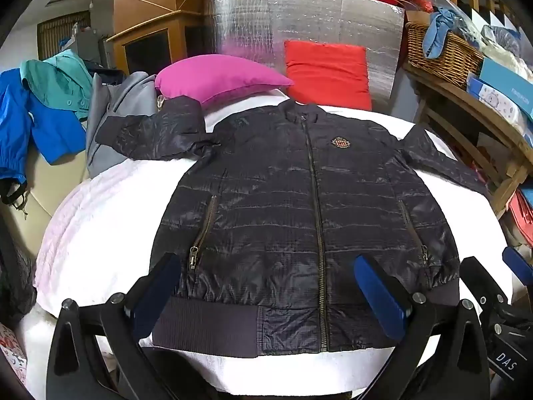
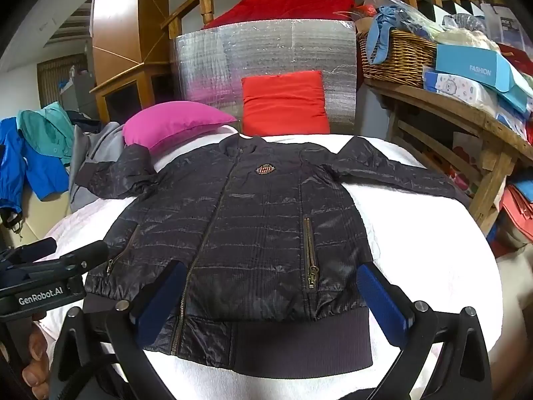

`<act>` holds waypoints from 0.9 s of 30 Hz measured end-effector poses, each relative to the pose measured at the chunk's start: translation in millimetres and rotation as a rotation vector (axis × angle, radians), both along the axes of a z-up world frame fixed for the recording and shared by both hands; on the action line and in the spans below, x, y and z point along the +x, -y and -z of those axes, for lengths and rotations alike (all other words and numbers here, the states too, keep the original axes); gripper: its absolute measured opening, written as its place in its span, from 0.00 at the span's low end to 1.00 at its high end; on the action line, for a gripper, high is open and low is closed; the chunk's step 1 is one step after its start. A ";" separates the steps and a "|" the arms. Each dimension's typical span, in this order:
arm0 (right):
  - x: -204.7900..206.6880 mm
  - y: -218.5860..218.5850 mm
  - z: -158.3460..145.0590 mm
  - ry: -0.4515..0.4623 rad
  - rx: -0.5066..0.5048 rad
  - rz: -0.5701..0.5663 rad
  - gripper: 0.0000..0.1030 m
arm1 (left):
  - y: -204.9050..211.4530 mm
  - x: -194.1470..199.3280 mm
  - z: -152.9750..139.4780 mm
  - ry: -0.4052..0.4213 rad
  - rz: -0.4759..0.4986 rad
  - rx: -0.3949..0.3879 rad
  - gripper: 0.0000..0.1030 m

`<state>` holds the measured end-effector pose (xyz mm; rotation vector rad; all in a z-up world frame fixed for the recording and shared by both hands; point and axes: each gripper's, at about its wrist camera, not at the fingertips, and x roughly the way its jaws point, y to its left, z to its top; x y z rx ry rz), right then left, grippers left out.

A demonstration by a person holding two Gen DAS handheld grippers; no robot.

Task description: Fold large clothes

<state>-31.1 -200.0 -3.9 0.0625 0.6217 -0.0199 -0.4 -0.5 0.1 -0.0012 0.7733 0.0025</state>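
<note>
"GenRobot.AI" marks the left hand-held gripper; "FASHION" the blue box.

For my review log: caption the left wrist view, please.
Open left gripper hovers over the hem of a zipped dark jacket spread flat on a white bed.

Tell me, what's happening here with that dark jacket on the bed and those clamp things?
A person holds a two-finger gripper in each hand, about to fold the dark jacket. It lies flat and zipped on the white bed cover, front up, both sleeves spread out to the sides. The left gripper and the right gripper hover over the hem with jaws wide open, gripping nothing. No fold has been made yet. A pink pillow and a red pillow sit beyond the collar.
</note>
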 end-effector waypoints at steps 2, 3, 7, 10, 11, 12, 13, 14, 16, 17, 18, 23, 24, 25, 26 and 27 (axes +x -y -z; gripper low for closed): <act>-0.8 0.5 -0.3 0.002 0.001 0.001 1.00 | 0.6 -0.7 0.0 0.000 0.000 0.000 1.00; -0.9 0.6 -0.3 0.002 0.002 0.001 1.00 | 0.9 -1.2 0.0 0.000 0.001 0.001 1.00; -1.0 1.0 -0.5 0.001 0.002 0.001 1.00 | -1.5 4.8 -0.8 -0.007 0.000 -0.004 1.00; -1.4 1.0 -0.4 0.004 0.002 0.001 1.00 | -0.5 1.5 -1.3 -0.010 0.000 -0.003 1.00; -1.4 1.3 -0.4 0.004 0.003 0.001 1.00 | -0.7 1.2 -1.7 -0.009 -0.001 -0.002 1.00; -1.3 1.4 -0.2 0.002 0.003 0.001 1.00 | -1.1 1.0 -2.0 -0.008 -0.001 -0.002 1.00; -1.5 1.4 0.0 0.001 0.002 0.000 1.00 | -1.6 0.8 -2.3 -0.009 -0.001 -0.003 1.00; -1.7 1.4 0.3 0.000 0.000 0.000 1.00 | 1.6 -0.9 -1.4 -0.002 0.000 0.003 1.00; -1.9 1.2 0.3 0.000 0.000 -0.001 1.00 | 3.7 -2.1 -1.0 -0.001 0.001 0.009 1.00; -2.0 1.2 0.3 -0.001 0.000 -0.002 1.00 | 3.7 -2.1 -0.6 0.000 0.000 0.011 1.00; -1.5 0.6 0.6 -0.002 -0.001 -0.002 1.00 | 3.6 -2.2 -0.2 0.000 0.001 0.011 1.00; -0.6 0.1 0.4 -0.002 -0.003 -0.006 1.00 | 3.0 -0.7 -1.3 -0.006 0.002 0.015 1.00; -0.1 -0.4 0.7 -0.003 -0.004 -0.006 1.00 | 2.8 -0.5 -1.1 -0.007 0.002 0.014 1.00; 0.3 -0.6 1.0 -0.004 -0.005 -0.007 1.00 | 2.6 -0.4 -1.1 -0.008 0.002 0.014 1.00; 0.6 -0.6 1.4 -0.006 -0.005 -0.008 1.00 | 2.5 0.0 -0.4 -0.010 0.003 0.013 1.00; 0.9 -0.6 1.9 -0.007 -0.005 -0.008 1.00 | 2.7 0.3 0.2 -0.010 0.004 0.012 1.00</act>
